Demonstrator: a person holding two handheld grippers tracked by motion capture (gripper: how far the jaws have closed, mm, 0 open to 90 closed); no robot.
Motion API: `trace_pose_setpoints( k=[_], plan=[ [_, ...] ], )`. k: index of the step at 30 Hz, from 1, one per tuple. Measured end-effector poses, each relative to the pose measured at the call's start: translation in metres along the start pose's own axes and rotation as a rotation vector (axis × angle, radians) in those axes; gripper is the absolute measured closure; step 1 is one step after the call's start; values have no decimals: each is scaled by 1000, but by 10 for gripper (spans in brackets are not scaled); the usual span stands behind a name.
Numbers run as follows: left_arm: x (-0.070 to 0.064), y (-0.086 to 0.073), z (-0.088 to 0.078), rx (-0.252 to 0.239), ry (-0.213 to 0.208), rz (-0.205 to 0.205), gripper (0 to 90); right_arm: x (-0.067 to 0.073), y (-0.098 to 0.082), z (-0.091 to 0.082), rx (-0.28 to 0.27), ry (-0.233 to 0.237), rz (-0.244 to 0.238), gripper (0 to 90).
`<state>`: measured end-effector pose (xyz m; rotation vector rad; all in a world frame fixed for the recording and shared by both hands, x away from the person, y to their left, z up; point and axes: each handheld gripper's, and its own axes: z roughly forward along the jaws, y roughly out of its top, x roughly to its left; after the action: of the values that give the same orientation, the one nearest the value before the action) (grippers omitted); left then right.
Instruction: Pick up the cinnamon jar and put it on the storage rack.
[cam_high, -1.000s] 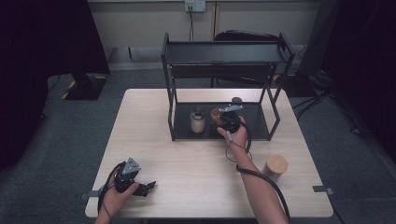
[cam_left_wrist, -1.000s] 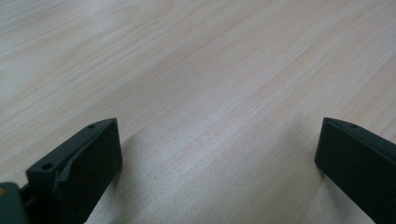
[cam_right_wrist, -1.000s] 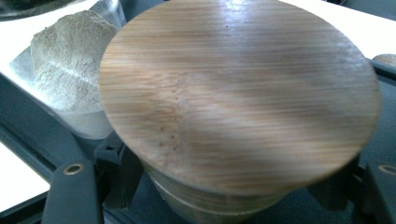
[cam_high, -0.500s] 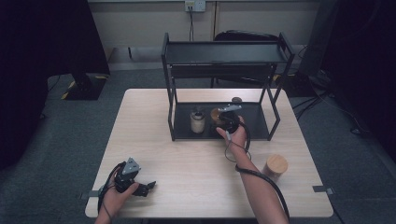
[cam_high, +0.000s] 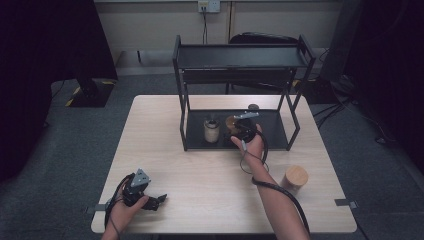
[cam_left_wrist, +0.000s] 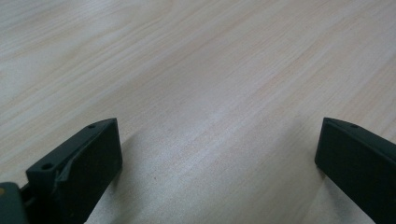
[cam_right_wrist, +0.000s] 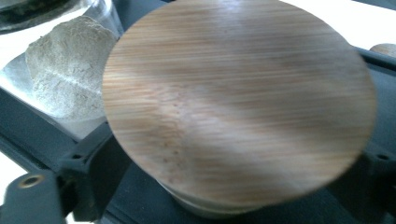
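A jar with a round bamboo lid stands on the bottom shelf of the black rack. My right gripper reaches in from the front, a black jaw on each side of the jar under its lid. Those jaws have just been opening, with the jar still between them. In the high view the right gripper sits over that jar. My left gripper rests near the table's front left edge. Its jaws stand wide open over bare wood.
A glass jar of pale powder stands just left of the lidded jar on the same shelf. Another bamboo-lidded jar stands on the table at the right front. A small round thing lies behind the rack's shelf.
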<state>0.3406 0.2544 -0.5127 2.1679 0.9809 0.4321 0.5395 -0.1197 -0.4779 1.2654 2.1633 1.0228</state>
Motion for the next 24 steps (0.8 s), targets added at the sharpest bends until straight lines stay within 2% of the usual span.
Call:
trace_pose_setpoints(
  k=[12, 16, 24],
  plan=[
    [0, 0, 0, 0, 0, 0, 1, -2, -4, -13, 21, 19, 18, 12],
    [0, 0, 0, 0, 0, 0, 1, -2, -8, -17, 25, 33, 34, 12],
    [0, 0, 0, 0, 0, 0, 1, 3, -10, -24, 23, 26, 48, 11]
  ],
)
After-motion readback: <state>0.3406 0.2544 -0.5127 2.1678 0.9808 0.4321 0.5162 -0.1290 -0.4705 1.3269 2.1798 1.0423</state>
